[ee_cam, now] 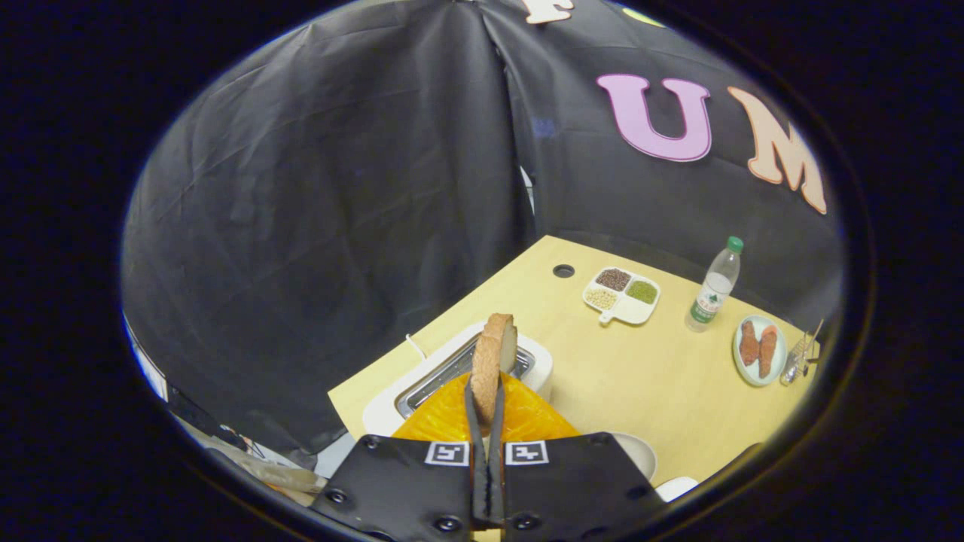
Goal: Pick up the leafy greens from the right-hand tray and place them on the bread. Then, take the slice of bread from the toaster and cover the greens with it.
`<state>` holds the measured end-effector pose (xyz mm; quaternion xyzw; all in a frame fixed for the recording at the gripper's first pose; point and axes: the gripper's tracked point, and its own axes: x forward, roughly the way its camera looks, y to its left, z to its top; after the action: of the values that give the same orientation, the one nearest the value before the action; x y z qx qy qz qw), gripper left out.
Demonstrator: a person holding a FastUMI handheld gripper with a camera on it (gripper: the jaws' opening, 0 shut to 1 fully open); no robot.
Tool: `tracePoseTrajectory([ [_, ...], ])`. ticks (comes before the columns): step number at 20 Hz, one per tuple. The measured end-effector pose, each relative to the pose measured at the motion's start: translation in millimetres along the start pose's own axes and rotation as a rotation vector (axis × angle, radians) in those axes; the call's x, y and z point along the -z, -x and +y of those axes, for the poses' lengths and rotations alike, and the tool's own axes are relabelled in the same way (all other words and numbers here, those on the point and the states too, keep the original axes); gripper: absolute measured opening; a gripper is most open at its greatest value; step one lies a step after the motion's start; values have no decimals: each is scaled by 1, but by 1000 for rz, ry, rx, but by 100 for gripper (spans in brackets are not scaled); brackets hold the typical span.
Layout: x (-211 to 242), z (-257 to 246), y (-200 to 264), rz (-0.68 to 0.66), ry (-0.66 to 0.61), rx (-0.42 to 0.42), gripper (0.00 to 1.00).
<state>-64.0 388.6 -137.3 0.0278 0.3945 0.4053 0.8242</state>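
No text is legible; the water bottle (713, 288) label is too small.

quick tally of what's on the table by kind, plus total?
Toaster: 1
Bread slice, gripped by the gripper with both fingers pressing it, above the toaster: 1
Divided tray of grains: 1
Water bottle: 1
Plate with two reddish pieces: 1
Total: 5

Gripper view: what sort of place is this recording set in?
Likely a staged kitchen-table setup inside a cloth-walled booth. A white toaster sits on a light wooden table with a divided dish of beans and a water bottle. The gripper is shut on a bread slice above the toaster.
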Motion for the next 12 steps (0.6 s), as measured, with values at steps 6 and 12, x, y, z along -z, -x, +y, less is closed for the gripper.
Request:
tracePoseTrajectory([
  [6, -7, -8, 26, -81, 9, -11, 4],
  [12, 16, -34, 43, -65, -30, 26, 4],
])
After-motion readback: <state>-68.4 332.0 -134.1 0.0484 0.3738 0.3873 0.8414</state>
